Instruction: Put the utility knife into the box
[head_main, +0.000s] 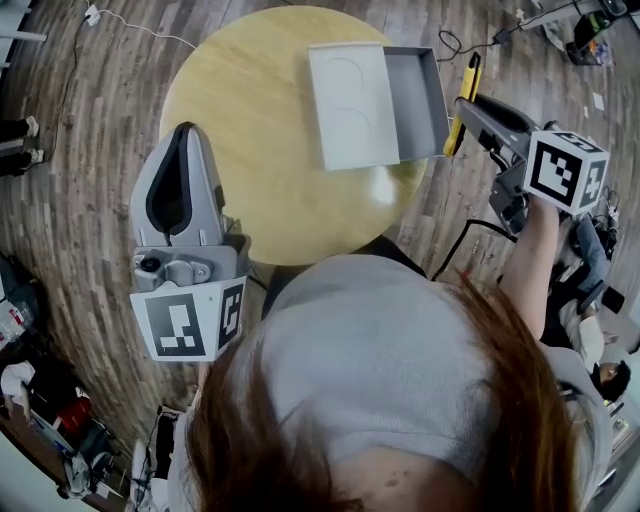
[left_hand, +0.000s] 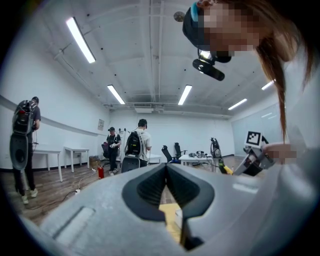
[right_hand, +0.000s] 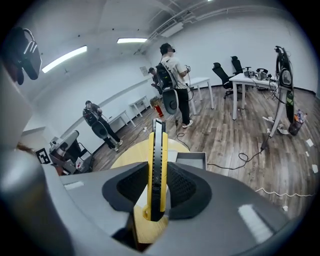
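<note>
Utility knife (right_hand: 157, 165): yellow, clamped lengthwise between the pads of the right gripper (head_main: 468, 104). It is held off the tabletop's (head_main: 250, 120) right edge, just beside the open grey box (head_main: 420, 90), probably ready to lower in. Left gripper (head_main: 184, 140): jaws together, empty, parked near-left, clear of the work.

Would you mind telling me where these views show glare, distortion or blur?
Head view: a glare patch on the table near the box; floorboards bow. Left gripper view: ceiling strip lights blow out, corners vignette dark. Right gripper view: the utility knife is sharp, the room bends.
</note>
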